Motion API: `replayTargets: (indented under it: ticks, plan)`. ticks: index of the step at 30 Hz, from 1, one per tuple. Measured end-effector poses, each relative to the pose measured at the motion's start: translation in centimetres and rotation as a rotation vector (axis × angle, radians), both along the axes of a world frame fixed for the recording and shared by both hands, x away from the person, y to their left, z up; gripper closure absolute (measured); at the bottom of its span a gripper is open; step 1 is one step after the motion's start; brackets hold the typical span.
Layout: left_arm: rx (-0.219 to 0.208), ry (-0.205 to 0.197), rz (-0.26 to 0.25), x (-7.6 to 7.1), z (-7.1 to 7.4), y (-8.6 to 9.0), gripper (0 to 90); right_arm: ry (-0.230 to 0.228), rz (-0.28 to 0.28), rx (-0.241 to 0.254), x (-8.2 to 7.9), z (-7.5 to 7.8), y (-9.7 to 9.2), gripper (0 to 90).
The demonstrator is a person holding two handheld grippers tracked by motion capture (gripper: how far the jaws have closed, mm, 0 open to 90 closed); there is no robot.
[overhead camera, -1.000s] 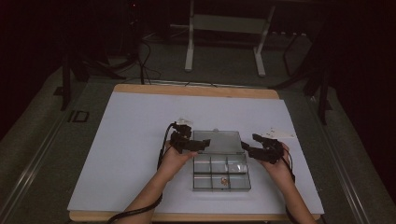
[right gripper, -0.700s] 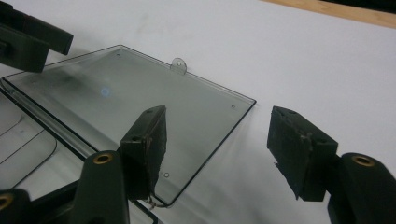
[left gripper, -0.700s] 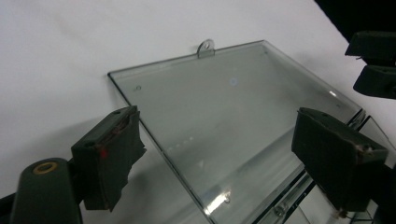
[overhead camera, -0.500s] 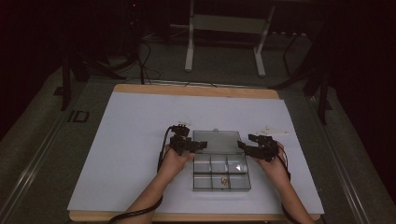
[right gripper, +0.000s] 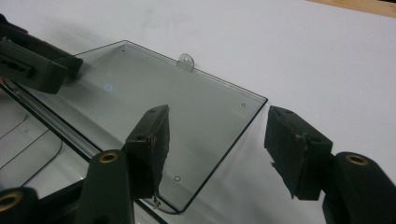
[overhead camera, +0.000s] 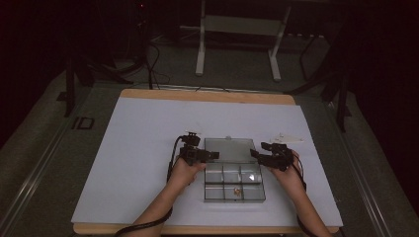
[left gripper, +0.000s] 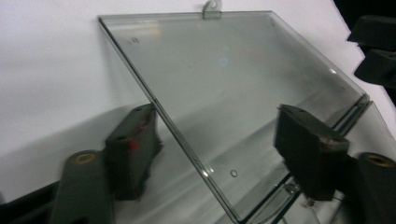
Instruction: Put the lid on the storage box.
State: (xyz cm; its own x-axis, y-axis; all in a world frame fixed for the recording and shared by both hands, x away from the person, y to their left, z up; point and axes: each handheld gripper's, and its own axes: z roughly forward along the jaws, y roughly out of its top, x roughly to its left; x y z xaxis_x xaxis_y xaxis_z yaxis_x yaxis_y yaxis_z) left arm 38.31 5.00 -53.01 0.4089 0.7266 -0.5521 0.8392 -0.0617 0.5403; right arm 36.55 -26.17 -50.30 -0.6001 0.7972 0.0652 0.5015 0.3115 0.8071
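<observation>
Both grippers [overhead camera: 213, 155] [overhead camera: 253, 154], jaws spread, have been closing astride the lid's [left gripper: 224, 93] edges.

My tongs astride the edge of a clear lid

My left gripper [left gripper: 219, 154] has just been closing, its jaws either side of the clear lid's [left gripper: 224, 88] near side edge, pads apart from it. The lid lies open on the white table [left gripper: 51, 65], a small tab [left gripper: 211, 9] on its far edge. The other gripper [left gripper: 373, 46] sits top right.
</observation>
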Motion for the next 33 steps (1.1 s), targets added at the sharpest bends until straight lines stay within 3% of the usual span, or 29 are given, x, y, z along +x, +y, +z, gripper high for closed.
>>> replayTargets:
  ticks: [6, 12, 23, 33]
  plan:
    - [-0.010, 0.003, 0.014, 0.0, 0.0, 0.2, 37.7, -0.001, 0.000, -0.002, -0.1, 0.1, -0.1, 40.9]
    - [-0.006, -0.023, 0.011, -0.1, 0.4, 0.1, 42.5, 0.011, -0.006, 0.006, 0.0, 0.0, -0.3, 40.9]
    - [0.043, -0.150, 0.020, -1.3, 1.9, 0.1, 56.0, 0.033, -0.005, 0.013, 0.1, -0.1, -0.5, 41.7]
    - [0.052, -0.215, 0.016, -2.0, 2.6, 0.4, 64.5, 0.048, 0.024, 0.045, -0.1, 0.4, -0.4, 51.2]
